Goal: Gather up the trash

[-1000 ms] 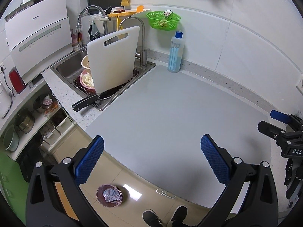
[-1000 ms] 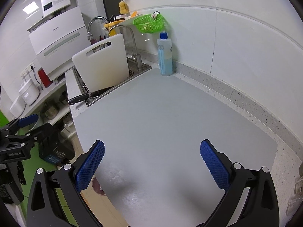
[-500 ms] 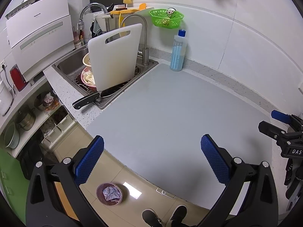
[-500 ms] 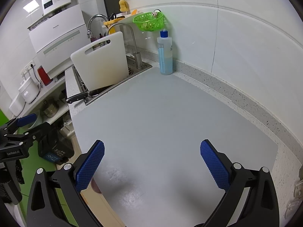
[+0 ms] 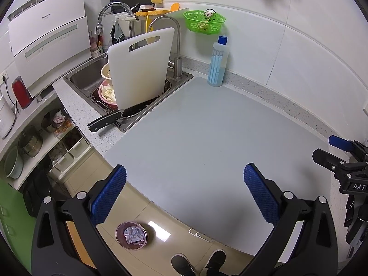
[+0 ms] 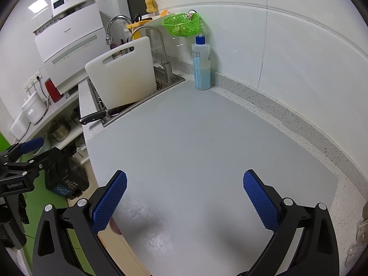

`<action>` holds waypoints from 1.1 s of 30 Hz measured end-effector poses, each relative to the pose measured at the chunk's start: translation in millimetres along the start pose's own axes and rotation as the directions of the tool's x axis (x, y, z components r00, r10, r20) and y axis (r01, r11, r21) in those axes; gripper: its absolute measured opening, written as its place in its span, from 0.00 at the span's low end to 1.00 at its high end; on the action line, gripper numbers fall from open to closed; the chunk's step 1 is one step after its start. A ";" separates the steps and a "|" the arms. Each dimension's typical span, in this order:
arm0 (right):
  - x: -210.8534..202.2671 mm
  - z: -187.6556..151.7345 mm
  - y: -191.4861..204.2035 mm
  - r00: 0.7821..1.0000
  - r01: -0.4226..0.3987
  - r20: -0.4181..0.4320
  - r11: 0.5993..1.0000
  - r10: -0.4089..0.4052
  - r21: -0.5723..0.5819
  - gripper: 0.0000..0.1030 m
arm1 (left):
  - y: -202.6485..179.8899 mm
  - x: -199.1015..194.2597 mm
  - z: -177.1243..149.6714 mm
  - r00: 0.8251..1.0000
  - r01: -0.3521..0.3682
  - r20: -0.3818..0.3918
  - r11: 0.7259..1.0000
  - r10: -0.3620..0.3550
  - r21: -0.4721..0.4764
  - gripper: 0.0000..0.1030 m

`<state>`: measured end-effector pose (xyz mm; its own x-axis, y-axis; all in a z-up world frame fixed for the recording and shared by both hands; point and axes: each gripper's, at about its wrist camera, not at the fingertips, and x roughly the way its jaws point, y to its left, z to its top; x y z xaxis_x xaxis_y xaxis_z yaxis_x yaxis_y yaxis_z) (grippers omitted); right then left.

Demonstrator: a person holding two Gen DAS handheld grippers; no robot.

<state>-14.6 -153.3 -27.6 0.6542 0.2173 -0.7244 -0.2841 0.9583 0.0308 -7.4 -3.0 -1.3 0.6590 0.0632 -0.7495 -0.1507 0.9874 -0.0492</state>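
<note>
A small pink bin [image 5: 131, 235] stands on the floor below the counter edge, with crumpled silvery trash [image 5: 133, 234] inside it. My left gripper [image 5: 184, 193] hangs open over the counter's front edge, nothing between its blue pads. My right gripper [image 6: 184, 197] is also open and empty, above the grey mat [image 6: 195, 151]. In the left wrist view the right gripper [image 5: 345, 163] shows at the far right; in the right wrist view the left gripper [image 6: 20, 158] shows at the far left. No trash shows on the mat.
A white cutting board [image 5: 140, 69] leans in the sink [image 5: 87, 76], a black-handled knife [image 5: 104, 121] at its foot. A blue-capped bottle [image 5: 217, 62] stands by the wall under a green basket [image 5: 203, 21]. Shelves with pots [image 5: 30, 141] lie left. A person's shoes [image 5: 197, 263] show below.
Both grippers have drifted slightly forward and up over the counter; the sink and board now sit a little lower in view. Both stay open and empty.
</note>
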 end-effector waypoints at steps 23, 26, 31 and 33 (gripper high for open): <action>8.8 1.8 -18.2 0.999 0.033 -0.038 0.999 -0.033 0.004 0.94 | -13.9 7.5 4.0 1.000 0.012 -0.009 1.000 -0.012 0.010 0.97; 8.3 1.5 -18.6 0.999 0.032 -0.041 0.999 -0.032 0.003 0.94 | -14.3 6.9 2.5 1.000 0.014 -0.011 1.000 -0.014 0.011 0.97; 8.3 1.5 -19.3 0.999 0.026 -0.043 1.000 -0.026 0.002 0.94 | -14.8 6.9 2.3 1.000 0.014 -0.011 1.000 -0.013 0.010 0.97; 8.1 1.3 -18.7 0.999 0.025 -0.043 1.000 -0.025 0.000 0.94 | -14.8 7.1 2.6 1.000 0.013 -0.011 1.000 -0.013 0.009 0.97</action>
<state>-3.1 -169.2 -33.1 0.6305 0.1851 -0.7538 -0.2673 0.9635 0.0130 1.4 -16.7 -4.2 0.6528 0.0487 -0.7560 -0.1350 0.9894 -0.0529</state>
